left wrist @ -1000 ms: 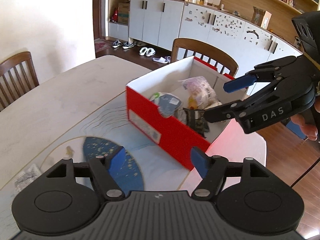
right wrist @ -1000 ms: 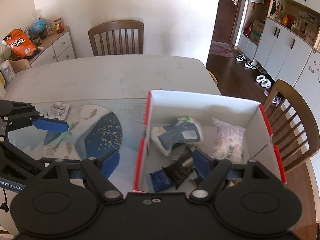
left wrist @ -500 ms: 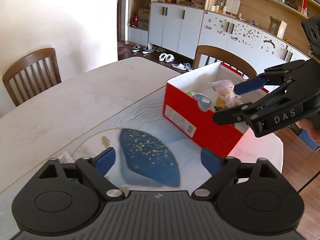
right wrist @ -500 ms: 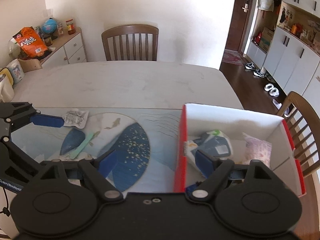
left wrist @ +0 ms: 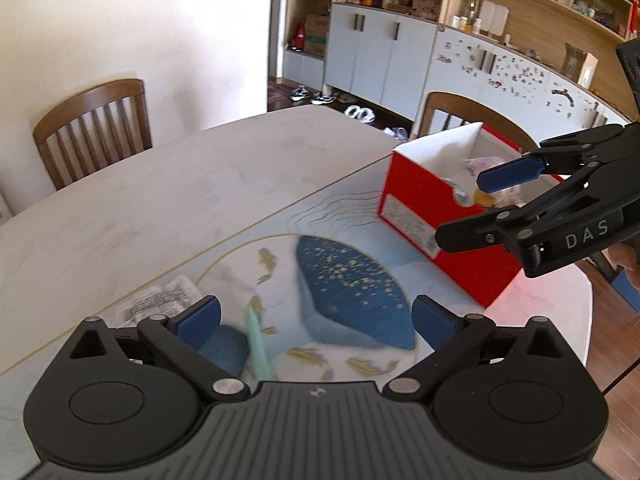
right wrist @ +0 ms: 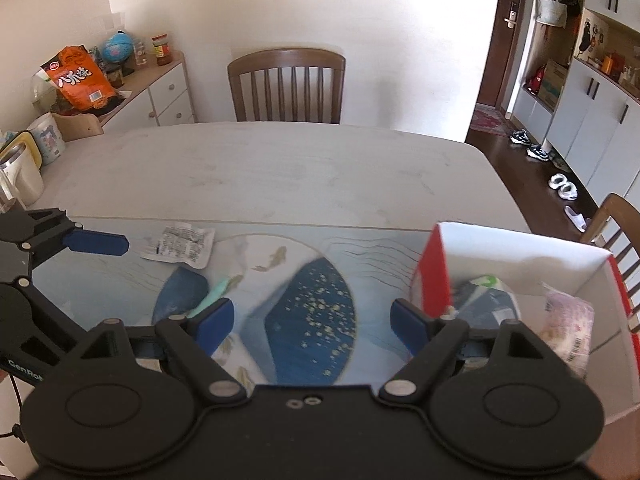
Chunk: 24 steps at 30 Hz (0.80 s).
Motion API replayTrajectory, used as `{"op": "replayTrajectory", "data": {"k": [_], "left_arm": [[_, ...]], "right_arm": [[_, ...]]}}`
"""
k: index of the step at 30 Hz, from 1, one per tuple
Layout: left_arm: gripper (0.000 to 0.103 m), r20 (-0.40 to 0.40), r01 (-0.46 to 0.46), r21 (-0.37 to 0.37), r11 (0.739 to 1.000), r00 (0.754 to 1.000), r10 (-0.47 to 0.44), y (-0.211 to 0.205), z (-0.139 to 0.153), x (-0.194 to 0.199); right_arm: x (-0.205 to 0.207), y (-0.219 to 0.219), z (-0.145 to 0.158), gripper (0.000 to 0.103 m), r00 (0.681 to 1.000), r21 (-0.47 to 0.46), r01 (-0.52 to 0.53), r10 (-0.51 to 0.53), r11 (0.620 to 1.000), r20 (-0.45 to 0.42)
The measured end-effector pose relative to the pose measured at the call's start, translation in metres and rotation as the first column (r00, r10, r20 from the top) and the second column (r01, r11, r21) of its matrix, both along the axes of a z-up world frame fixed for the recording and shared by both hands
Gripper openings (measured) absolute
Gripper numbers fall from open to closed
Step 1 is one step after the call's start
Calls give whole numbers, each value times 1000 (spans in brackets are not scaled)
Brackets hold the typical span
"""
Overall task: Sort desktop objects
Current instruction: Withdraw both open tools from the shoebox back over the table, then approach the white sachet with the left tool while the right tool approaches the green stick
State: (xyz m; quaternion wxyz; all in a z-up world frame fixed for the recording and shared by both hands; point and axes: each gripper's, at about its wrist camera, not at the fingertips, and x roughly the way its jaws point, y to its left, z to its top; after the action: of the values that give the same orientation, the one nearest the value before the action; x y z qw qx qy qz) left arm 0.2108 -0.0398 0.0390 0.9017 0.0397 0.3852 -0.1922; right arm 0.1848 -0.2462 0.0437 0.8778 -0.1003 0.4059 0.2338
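From the left wrist view, the step in hand looks like a reach for the next loose item: the left claw (left wrist: 316, 316) hangs over the printed mat (left wrist: 352, 280) with its jaws opening to nearly their widest and nothing between them. Just below its left pad lie a mint-green stick (left wrist: 258, 344), a blue packet (left wrist: 226, 350) and a crinkled white wrapper (left wrist: 160, 302), all on the tabletop (left wrist: 160, 200) and blurred. The red box (left wrist: 420, 216), already holding several packets, stands well apart to the right, with the right claw (left wrist: 476, 208) poised in front of it, jaws apart and empty. From the right wrist view, the right claw (right wrist: 312, 320) also stands wide and holds nothing; the white wrapper (right wrist: 180, 244), green stick (right wrist: 214, 292) and blue packet (right wrist: 180, 294) remain on the mat (right wrist: 308, 312), and the box (right wrist: 436, 276) sits at the right. The next move probably calls for lowering the left claw around one thin, flat item and closing squarely.
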Motion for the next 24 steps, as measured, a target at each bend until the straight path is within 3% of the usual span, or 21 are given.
{"op": "replayTrajectory", "data": {"k": [14,24], "left_arm": [[102,-18,-84,20,996,996,85,56,-23,4],[102,-31,-75,16,997,997,75,87,-41,19]], "right_arm": [[5,44,-21,86,999,8,-42,43,999,-26],[6,68,-42,86,998,-11,-43,43,999,-51]]}}
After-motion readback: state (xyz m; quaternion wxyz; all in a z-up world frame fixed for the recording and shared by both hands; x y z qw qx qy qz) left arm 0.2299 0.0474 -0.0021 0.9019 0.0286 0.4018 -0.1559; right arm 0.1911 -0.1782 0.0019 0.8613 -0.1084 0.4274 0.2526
